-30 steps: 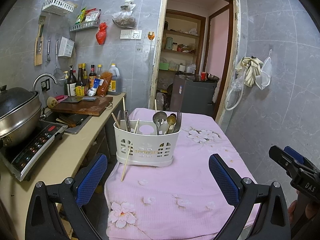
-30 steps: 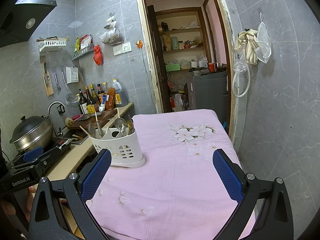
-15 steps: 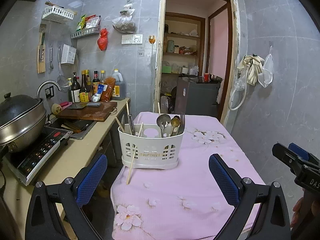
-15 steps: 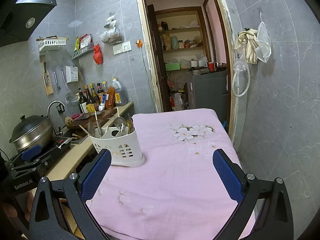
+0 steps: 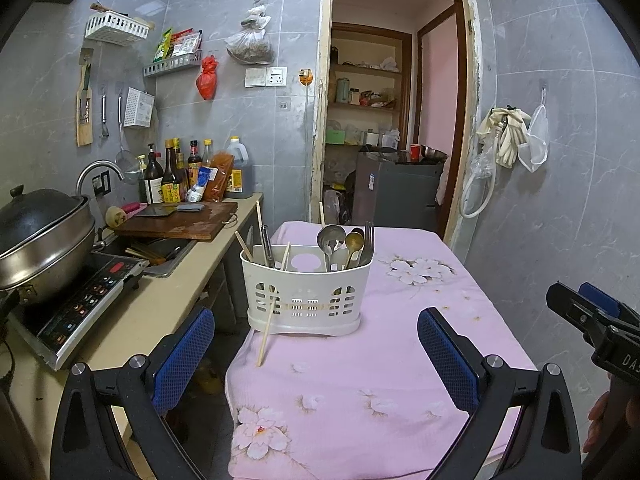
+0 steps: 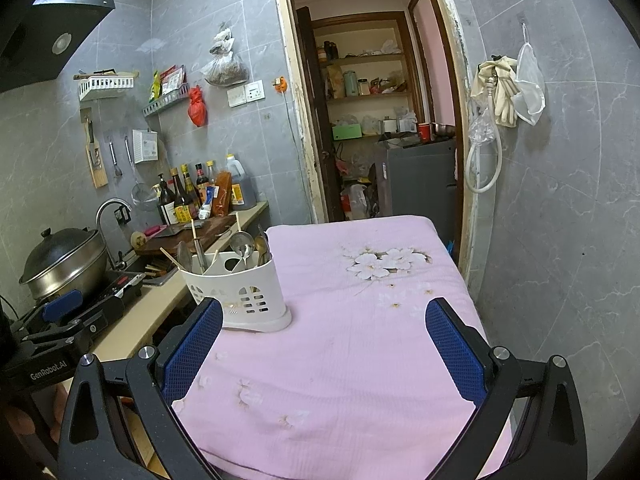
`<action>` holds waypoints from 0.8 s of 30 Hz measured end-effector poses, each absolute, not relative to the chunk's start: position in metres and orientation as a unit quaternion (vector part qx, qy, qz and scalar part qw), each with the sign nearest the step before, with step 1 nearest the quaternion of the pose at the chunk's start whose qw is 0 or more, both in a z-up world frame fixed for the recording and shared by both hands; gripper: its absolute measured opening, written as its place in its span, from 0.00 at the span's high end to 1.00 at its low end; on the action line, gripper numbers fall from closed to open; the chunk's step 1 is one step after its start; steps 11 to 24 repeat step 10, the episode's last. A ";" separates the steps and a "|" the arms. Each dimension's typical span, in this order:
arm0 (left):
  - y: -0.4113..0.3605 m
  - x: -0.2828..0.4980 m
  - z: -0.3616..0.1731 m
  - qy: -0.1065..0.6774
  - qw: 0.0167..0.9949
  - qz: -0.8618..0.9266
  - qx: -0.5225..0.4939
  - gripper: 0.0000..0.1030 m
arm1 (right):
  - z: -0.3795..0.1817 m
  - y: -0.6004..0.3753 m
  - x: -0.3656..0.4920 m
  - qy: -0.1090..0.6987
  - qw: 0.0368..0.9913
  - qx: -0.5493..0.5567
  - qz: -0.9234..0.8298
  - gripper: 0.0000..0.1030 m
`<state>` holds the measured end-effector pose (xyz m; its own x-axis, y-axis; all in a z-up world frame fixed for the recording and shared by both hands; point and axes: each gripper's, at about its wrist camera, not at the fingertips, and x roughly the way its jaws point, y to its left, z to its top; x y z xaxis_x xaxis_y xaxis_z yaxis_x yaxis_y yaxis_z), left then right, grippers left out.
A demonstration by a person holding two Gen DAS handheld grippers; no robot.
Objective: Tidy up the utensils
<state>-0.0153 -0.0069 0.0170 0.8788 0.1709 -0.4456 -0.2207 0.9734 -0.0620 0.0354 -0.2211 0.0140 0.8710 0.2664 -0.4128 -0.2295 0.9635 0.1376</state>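
A: From the left wrist, what does the caddy look like?
B: The white slotted caddy (image 5: 306, 296) stands on the pink-clothed counter (image 5: 400, 360), spoons (image 5: 340, 246) and a fork (image 5: 367, 240) at its right end. One chopstick (image 5: 267, 330) leans against its front. The left tool (image 5: 316, 354) gapes wide, empty.
A: And the right wrist?
B: The caddy (image 6: 236, 294) is partly hidden behind the left finger; the right tool (image 6: 324, 350) is spread wide, holding nothing.
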 end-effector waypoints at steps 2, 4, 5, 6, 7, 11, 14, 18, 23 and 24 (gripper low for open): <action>-0.006 -0.016 0.017 0.224 0.968 0.101 -0.056 0.01 | 0.014 -0.221 0.036 0.220 0.966 0.042 0.129 0.03; -0.006 -0.016 0.017 0.225 0.968 0.101 -0.055 0.01 | 0.012 -0.220 0.035 0.221 0.966 0.042 0.129 0.03; -0.007 -0.015 0.017 0.225 0.968 0.102 -0.055 0.01 | 0.010 -0.220 0.034 0.221 0.966 0.042 0.129 0.03; -0.006 -0.015 0.017 0.225 0.967 0.102 -0.055 0.01 | 0.012 -0.220 0.036 0.221 0.966 0.042 0.129 0.03; -0.006 -0.016 0.017 0.225 0.967 0.102 -0.055 0.01 | 0.011 -0.219 0.035 0.221 0.966 0.042 0.129 0.03; -0.005 -0.016 0.016 0.227 0.967 0.102 -0.056 0.01 | 0.008 -0.219 0.035 0.223 0.965 0.042 0.130 0.03; -0.005 -0.016 0.016 0.227 0.967 0.102 -0.056 0.01 | 0.008 -0.219 0.035 0.223 0.965 0.042 0.130 0.03; -0.005 -0.016 0.016 0.227 0.967 0.102 -0.056 0.01 | 0.008 -0.219 0.035 0.223 0.965 0.042 0.130 0.03; -0.005 -0.016 0.016 0.227 0.967 0.102 -0.056 0.01 | 0.008 -0.219 0.035 0.223 0.965 0.042 0.130 0.03; -0.005 -0.016 0.016 0.227 0.967 0.102 -0.056 0.01 | 0.008 -0.219 0.035 0.223 0.965 0.042 0.130 0.03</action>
